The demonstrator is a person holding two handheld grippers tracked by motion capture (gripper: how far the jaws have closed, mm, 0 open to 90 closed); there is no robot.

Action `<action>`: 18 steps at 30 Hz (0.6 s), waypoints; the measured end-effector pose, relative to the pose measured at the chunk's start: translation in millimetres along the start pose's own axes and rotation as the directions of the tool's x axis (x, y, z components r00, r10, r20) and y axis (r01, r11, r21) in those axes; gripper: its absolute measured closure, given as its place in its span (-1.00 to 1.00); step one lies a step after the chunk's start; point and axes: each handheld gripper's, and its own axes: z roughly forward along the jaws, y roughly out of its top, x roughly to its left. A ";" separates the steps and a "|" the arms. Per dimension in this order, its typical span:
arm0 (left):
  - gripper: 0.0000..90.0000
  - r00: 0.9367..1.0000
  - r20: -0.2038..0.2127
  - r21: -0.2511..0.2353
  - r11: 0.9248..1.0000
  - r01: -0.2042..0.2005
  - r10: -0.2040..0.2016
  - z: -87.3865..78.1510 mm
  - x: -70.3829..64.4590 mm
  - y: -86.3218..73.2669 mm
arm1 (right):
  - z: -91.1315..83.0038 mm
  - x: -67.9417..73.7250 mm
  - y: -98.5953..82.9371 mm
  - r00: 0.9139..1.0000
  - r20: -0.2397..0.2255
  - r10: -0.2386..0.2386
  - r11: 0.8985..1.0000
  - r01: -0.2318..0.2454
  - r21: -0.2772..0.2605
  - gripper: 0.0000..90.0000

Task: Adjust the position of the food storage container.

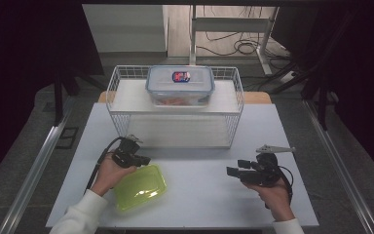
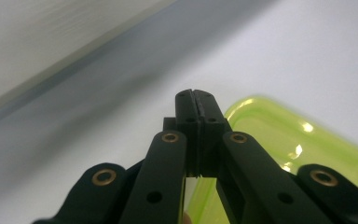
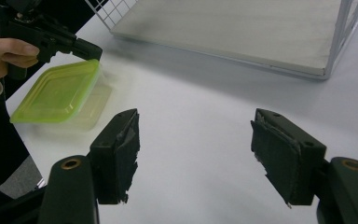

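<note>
White table point(image 1: 199, 195), one green container point(image 1: 140, 187), one wire rack point(image 1: 175, 109), two tools

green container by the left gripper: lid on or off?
On. The translucent green plastic container has its flat lid seated across the whole rim, seen in the right gripper view.

There were 2 grippers, the left gripper point(image 1: 143, 159) and the right gripper point(image 1: 230, 171); 1 green lidded container point(image 1: 140, 187); 1 clear lidded food box point(image 1: 180, 86) at 12 o'clock; and 1 white wire rack point(image 1: 175, 105).
</note>
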 end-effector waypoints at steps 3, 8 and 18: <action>1.00 1.000 -0.007 0.016 1.000 -0.017 0.017 7.6 -9.5 3.8 | -0.1 -0.1 -0.5 1.000 0.000 -0.001 1.000 0.001 0.003 -0.28; 1.00 0.999 0.002 0.008 0.999 -0.044 0.044 6.9 -16.1 6.5 | -0.7 -0.1 -0.5 1.000 -0.003 0.000 1.000 0.000 -0.001 -0.28; 1.00 0.998 0.027 -0.075 0.996 -0.057 0.059 -34.4 -18.3 -8.2 | -0.5 -2.1 -1.5 1.000 0.002 0.006 1.000 -0.006 0.000 -0.28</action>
